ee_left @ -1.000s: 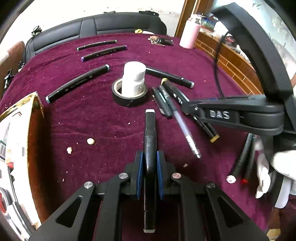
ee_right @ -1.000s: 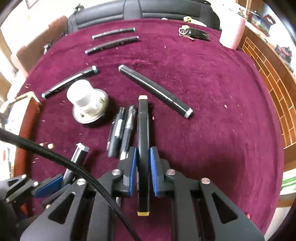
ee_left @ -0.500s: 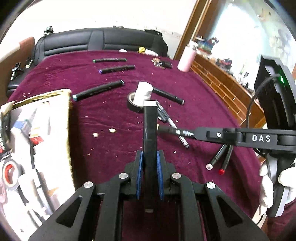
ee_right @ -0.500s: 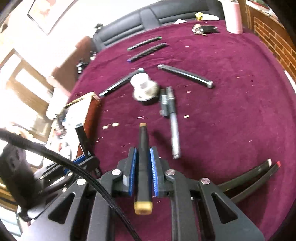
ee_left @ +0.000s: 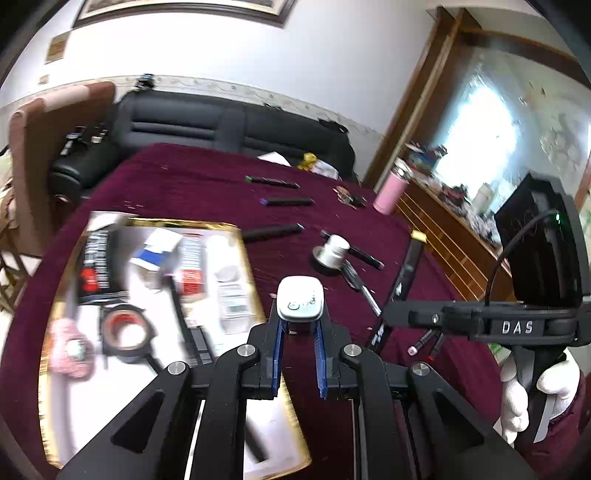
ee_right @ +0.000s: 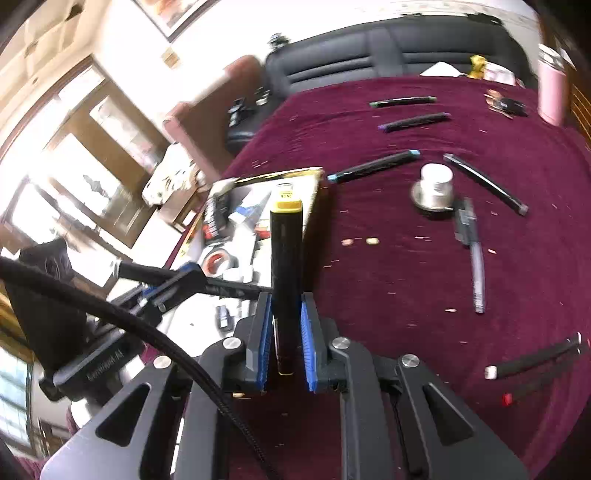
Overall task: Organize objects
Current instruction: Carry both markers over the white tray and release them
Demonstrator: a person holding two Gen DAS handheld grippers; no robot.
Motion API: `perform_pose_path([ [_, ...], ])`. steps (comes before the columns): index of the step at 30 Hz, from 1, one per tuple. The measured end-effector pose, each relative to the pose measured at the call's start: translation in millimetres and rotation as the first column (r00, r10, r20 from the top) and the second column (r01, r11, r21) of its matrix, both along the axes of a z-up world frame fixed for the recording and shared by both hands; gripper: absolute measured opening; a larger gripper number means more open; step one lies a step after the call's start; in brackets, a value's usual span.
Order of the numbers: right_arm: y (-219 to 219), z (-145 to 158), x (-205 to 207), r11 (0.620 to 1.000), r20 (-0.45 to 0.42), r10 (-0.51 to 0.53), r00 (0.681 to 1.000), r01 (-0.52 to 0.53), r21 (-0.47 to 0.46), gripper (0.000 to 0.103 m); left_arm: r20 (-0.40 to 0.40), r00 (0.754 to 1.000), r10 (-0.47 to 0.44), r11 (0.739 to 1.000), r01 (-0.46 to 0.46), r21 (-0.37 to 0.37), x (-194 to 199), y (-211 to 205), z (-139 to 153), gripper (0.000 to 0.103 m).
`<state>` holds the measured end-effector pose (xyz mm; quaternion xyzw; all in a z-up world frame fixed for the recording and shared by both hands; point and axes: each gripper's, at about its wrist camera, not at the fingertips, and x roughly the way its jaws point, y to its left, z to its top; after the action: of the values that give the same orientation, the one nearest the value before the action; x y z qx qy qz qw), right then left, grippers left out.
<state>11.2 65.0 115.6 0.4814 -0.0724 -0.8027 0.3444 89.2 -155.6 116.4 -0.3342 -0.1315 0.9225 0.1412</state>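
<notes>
My left gripper (ee_left: 298, 354) is clamped on a grey-capped marker (ee_left: 300, 303), its cap end toward the lens, above the gold-rimmed box (ee_left: 236, 227). My right gripper (ee_right: 286, 345) pinches a yellow-capped marker (ee_right: 286, 258). Beyond lie loose pens (ee_right: 476, 266) on the maroon cloth (ee_right: 424, 277), then a white bottle (ee_right: 436, 182) standing in a tape roll (ee_right: 419, 199), then more markers (ee_right: 402, 100).

A lived-in home, likely a sitting room. A black leather sofa (ee_left: 229, 125) stands against a white wall with a patterned border and a framed picture (ee_left: 181, 9). A maroon velvet cloth covers the tabletop (ee_right: 424, 266). Wood-framed doorways (ee_left: 413, 122), a brown armchair (ee_left: 48, 140) and a cluttered wooden sideboard (ee_left: 447, 221) with a pink flask (ee_left: 391, 188) complete it.
</notes>
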Motion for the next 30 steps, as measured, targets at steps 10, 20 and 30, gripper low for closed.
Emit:
perform_pose_path([
  [10,-82.2,-26.2,9.8,0.984,0.065,0.175,0.982,-0.177,0.034,0.013,0.044,0.995,0.094,0.994,-0.091,-0.061,31.6,-74.3,-5.6,0.012],
  [20,-141.1,-66.4,-20.1,0.970,0.165,0.213,0.963,-0.228,0.078,0.014,0.187,0.982,0.035,0.991,-0.011,-0.132,17.9,-109.1,-29.7,0.012],
  [30,-154.0,-95.7,-39.0,0.973,0.210,0.145,0.967,-0.178,0.145,0.014,0.302,0.953,-0.003,0.995,0.031,-0.090,-48.6,-112.1,-71.8,0.012],
])
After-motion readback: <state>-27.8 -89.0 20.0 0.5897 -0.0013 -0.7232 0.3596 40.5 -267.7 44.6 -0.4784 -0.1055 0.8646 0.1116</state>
